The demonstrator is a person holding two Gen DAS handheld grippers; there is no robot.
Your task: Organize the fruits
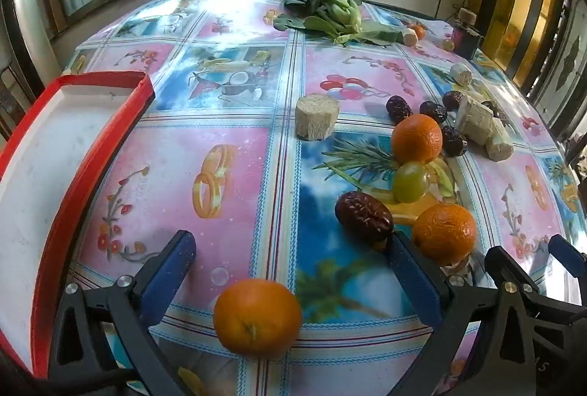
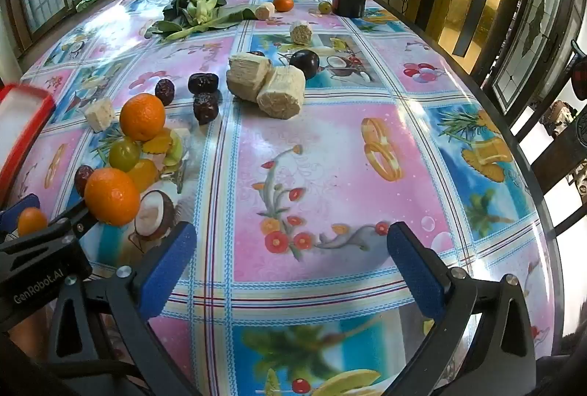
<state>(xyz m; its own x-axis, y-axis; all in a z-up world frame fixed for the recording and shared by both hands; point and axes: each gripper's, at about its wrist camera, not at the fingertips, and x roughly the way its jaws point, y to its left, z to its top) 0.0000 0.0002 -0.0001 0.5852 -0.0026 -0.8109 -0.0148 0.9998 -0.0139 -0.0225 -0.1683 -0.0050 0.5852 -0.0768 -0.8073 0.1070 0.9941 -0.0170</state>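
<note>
My left gripper (image 1: 290, 267) is open, low over the table, with an orange (image 1: 257, 317) lying between its fingers close to the camera. A red-rimmed white tray (image 1: 44, 154) stands to its left. To its right lie a red date (image 1: 364, 217), a second orange (image 1: 444, 234), a green grape (image 1: 411, 182), a third orange (image 1: 416, 138) and several more dates (image 1: 399, 109). My right gripper (image 2: 291, 264) is open and empty over bare tablecloth; the oranges (image 2: 112, 196) lie to its left. It also shows in the left wrist view (image 1: 528, 262).
Pale sugarcane chunks (image 2: 266, 84) and one chunk (image 1: 316, 116) lie mid-table. Leafy greens (image 1: 330, 11), a small orange (image 2: 283, 3), a dark plum (image 2: 304, 63) and a dark jar (image 2: 348, 0) stand at the far side. The table edge (image 2: 532, 176) runs along the right.
</note>
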